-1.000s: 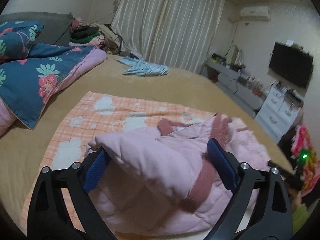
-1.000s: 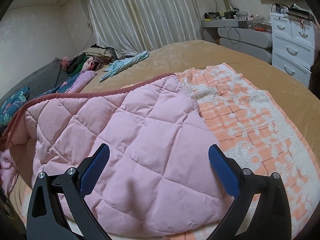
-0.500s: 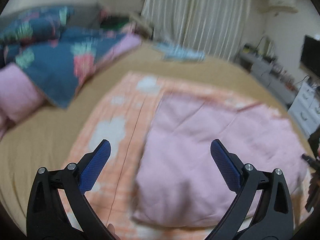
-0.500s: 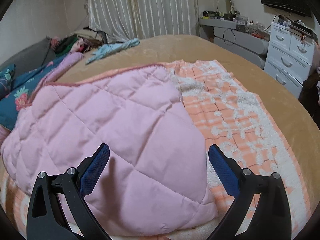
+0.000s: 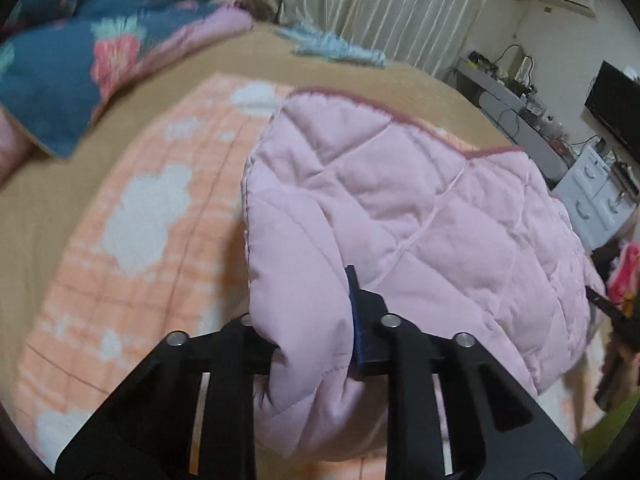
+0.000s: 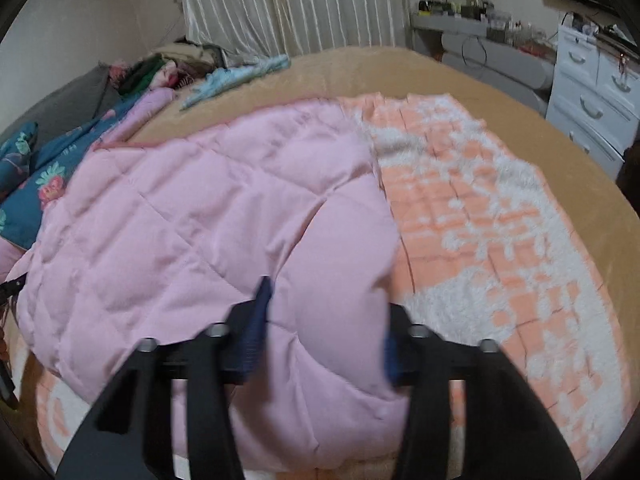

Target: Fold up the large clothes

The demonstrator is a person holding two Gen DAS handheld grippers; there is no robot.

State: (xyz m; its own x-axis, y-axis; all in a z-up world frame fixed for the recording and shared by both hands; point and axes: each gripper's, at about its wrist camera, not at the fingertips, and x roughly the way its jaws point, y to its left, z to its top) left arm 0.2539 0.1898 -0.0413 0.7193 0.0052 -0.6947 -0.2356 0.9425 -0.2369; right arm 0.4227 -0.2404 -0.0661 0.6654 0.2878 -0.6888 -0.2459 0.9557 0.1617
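The left gripper (image 5: pixel 316 340) is pinching the near left corner of the pink quilted jacket (image 5: pixel 420 216), its jaws having just been closing, with padding bunched between them. The right gripper (image 6: pixel 324 340) is likewise squeezing a thick bulge of the jacket's near right corner, its jaws just drawn in around it. The jacket is lying on the orange checked blanket (image 6: pixel 500 248) on the bed (image 5: pixel 52 208), stretching away from both grippers. Both hands are equally near; the fold is probably running from the near edge forward.
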